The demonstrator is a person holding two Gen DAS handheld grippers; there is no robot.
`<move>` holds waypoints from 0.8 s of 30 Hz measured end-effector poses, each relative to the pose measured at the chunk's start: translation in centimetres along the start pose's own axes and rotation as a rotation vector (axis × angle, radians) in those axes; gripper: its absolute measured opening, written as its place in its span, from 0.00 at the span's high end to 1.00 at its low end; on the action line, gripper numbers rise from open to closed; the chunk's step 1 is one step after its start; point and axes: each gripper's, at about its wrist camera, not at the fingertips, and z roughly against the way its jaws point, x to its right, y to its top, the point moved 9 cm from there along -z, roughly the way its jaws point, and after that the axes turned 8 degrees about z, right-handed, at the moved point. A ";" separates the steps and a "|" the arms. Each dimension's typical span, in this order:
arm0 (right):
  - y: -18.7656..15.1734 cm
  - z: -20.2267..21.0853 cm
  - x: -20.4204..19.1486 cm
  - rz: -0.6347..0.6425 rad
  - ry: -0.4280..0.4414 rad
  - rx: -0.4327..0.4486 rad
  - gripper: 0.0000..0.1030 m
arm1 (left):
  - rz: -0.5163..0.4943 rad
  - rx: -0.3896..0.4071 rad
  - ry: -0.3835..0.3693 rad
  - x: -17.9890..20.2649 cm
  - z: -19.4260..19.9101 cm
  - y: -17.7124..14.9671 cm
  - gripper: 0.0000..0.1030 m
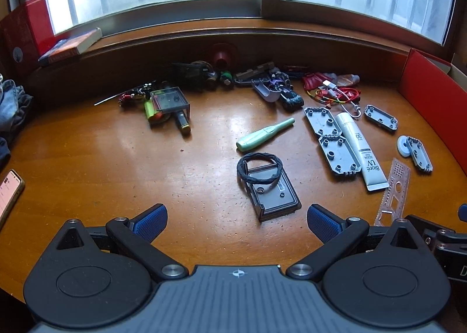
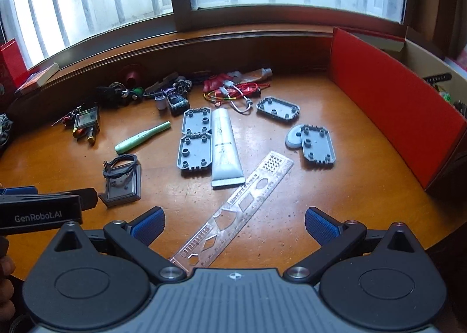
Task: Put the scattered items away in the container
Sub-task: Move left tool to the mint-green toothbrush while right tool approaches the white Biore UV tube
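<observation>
A: What's the biggest thing here?

B: The wooden counter (image 1: pixel 122 158), running up to a window sill. At its right edge stands the red box (image 2: pixel 388 105), open at the top, with a few things inside that I can't make out.

A: And the tongs?

B: Both wide, holding nothing. The left tongs (image 1: pixel 237 223) hover above the counter near a dark grey frame (image 1: pixel 273 195) with a black hair tie (image 1: pixel 259 168) lying across its far end. The right tongs (image 2: pixel 235 225) hover over the near end of a clear stencil ruler (image 2: pixel 233 210), which lies diagonally on the counter.

A: What's scattered further out?

B: A white sunscreen tube (image 2: pixel 224 146) lies just beside two grey studded plates (image 2: pixel 195 140) set end to end. A third grey plate (image 2: pixel 278 108) sits near the box, and a fourth (image 2: pixel 317 144) rests partly on a grey disc (image 2: pixel 292 137). Left of the plates lies a mint-green pen-shaped tool (image 1: pixel 264 134).

A: Anything at the back?

B: A tangle of red and coloured cables (image 1: pixel 335 92), a toy car (image 1: pixel 292 98), and a clear square case (image 1: pixel 169 99) resting on some batteries. A phone (image 1: pixel 10 190) lies at the counter's left edge.
</observation>
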 end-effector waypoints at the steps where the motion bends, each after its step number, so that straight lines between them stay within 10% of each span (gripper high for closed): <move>1: 0.2 0.0 0.0 0.010 -0.004 0.004 0.01 | 0.004 0.002 -0.001 0.0 -0.1 0.1 0.00; 24: 4.8 -6.8 0.2 0.104 0.121 0.008 0.04 | -0.014 -0.041 0.095 0.8 -4.3 2.4 0.00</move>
